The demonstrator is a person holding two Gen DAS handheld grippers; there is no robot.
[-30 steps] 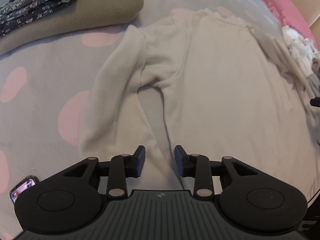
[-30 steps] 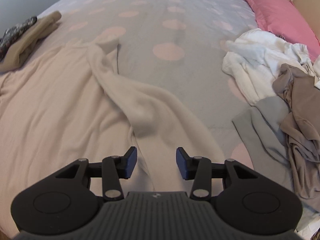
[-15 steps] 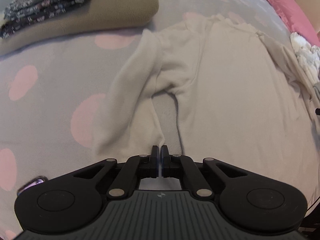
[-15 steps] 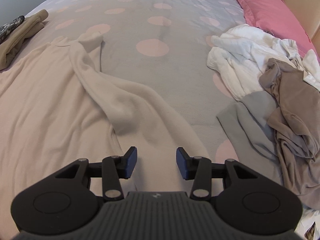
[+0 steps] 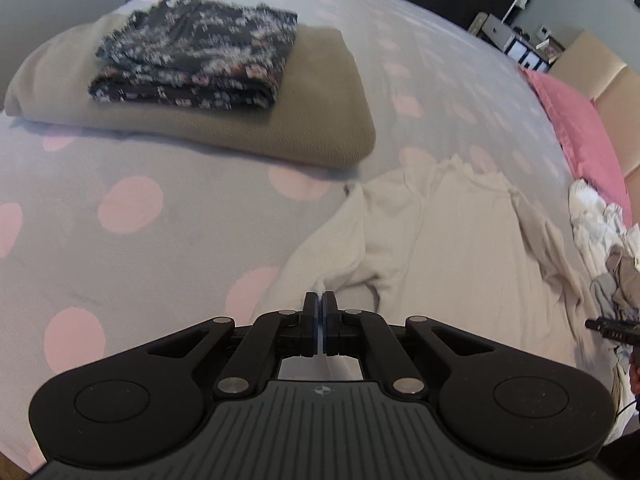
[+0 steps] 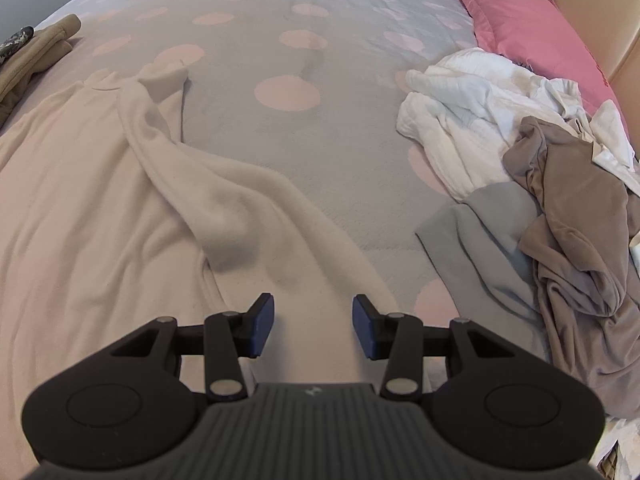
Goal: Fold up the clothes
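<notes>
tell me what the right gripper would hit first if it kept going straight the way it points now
Most likely the cream sweater: the open right gripper points down at that garment's sleeve, lying between and just beyond its fingertips. Nothing else shows in that line, though the gap to the fabric is hard to judge.

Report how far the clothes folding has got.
Done: a folded dark floral garment sits atop a folded olive one. In hand: the left gripper is shut on the cream fleece sweater's sleeve, and the right gripper is open above it. Left: the crumpled white, grey and taupe pile.
</notes>
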